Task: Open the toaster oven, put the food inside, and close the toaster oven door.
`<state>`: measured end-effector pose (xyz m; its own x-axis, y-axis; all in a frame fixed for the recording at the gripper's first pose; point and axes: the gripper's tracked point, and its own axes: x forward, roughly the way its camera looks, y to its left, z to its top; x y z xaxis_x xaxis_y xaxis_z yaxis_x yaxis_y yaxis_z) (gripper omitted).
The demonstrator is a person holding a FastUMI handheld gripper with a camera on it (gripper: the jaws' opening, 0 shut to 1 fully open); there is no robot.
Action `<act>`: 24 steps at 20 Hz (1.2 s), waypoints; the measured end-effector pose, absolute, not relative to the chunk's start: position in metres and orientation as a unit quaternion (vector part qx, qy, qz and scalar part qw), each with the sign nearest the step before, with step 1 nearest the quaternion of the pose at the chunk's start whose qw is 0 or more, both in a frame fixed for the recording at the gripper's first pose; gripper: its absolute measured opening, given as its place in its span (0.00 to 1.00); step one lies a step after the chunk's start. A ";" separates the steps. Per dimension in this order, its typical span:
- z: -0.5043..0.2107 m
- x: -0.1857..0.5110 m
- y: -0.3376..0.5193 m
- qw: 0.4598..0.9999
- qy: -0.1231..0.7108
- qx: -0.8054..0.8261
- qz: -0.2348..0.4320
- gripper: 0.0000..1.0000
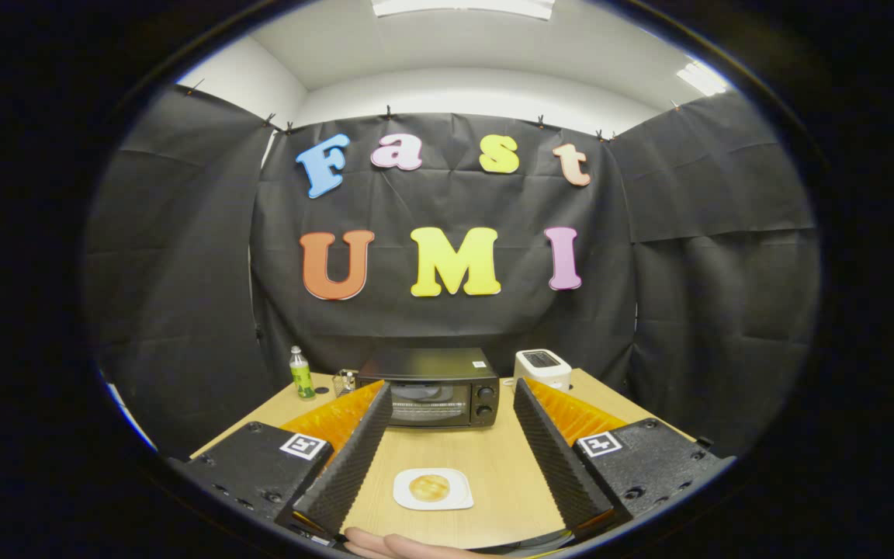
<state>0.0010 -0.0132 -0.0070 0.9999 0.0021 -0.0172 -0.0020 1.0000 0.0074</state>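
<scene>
Gripper view: gripper point(451, 400) spread wide, holding nothing; food point(429, 487) on white plate point(459, 497) low centre between the fingers, toaster oven point(435, 388) shut beyond at mid-frame.

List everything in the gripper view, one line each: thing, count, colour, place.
Black toaster oven: 1, black, door shut, on the table beyond the fingers.
White square plate: 1, white, on the table between the fingers.
Round golden bread piece: 1, golden brown, on the plate.
White pop-up toaster: 1, white, right of the oven.
Green-labelled clear bottle: 1, clear with green, left of the oven.
Small clear jar-like item: 1, too small to identify, between bottle and oven.
Light wooden table: 1, light wood.
Hand: 1, part showing below the plate.
Gripper: 1, fingers spread wide, holding nothing.
</scene>
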 end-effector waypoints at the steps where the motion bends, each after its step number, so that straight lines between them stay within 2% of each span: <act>1: -0.008 0.001 -0.015 1.000 0.009 0.004 -0.001 1.00; 14: -0.033 0.045 -0.015 1.000 0.018 0.005 0.003 1.00; 24: -0.068 0.161 0.011 1.000 0.009 -0.004 0.030 1.00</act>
<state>0.1613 0.0113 -0.0676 0.9981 0.0596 -0.0174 -0.0597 0.9982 -0.0070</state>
